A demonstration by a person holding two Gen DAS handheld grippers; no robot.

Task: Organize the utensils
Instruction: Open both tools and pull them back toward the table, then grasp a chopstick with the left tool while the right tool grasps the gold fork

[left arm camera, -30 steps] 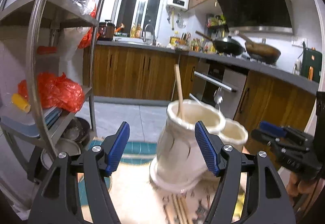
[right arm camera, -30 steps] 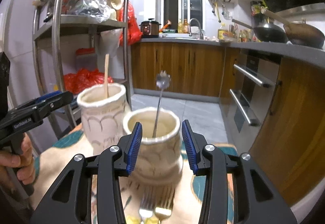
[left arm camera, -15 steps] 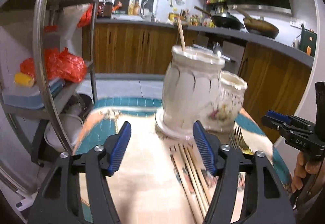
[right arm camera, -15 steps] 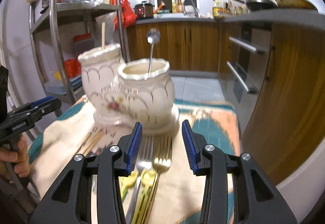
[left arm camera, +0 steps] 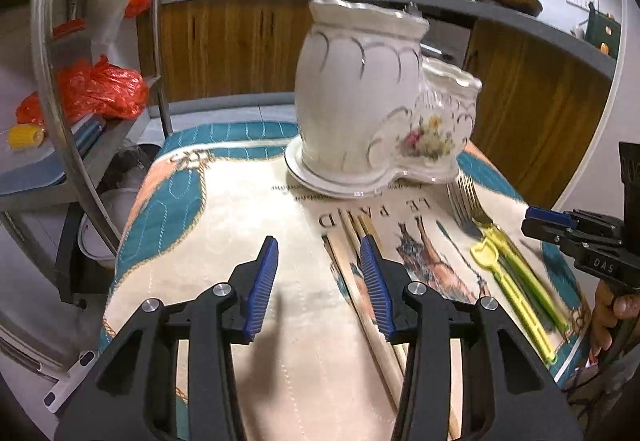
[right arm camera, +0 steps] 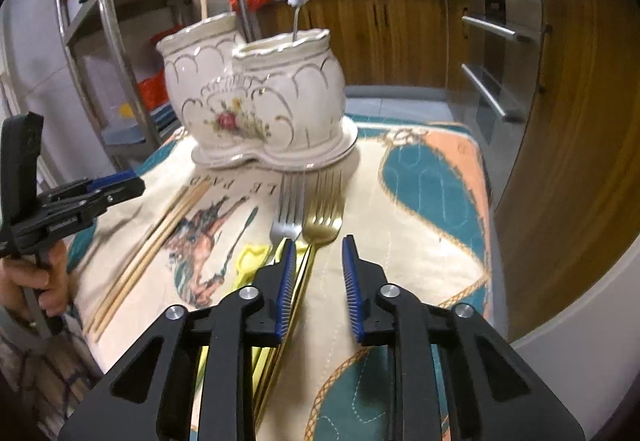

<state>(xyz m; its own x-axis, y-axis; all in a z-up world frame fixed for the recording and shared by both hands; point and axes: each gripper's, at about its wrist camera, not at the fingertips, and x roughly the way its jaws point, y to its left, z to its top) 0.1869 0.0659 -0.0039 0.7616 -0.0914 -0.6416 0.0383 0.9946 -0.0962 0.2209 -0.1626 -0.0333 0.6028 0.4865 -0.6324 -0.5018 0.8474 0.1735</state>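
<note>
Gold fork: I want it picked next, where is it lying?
In the right wrist view the gold fork lies on the cloth before the ceramic holder, right of the silver fork.

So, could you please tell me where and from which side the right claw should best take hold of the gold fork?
Grip the gold fork on its slim handle just behind the tines, coming straight down from above. It lies flat on the cloth, handle running back under the open right claw. The silver fork lies close on its left, so keep that pad tight to the handle.
</note>
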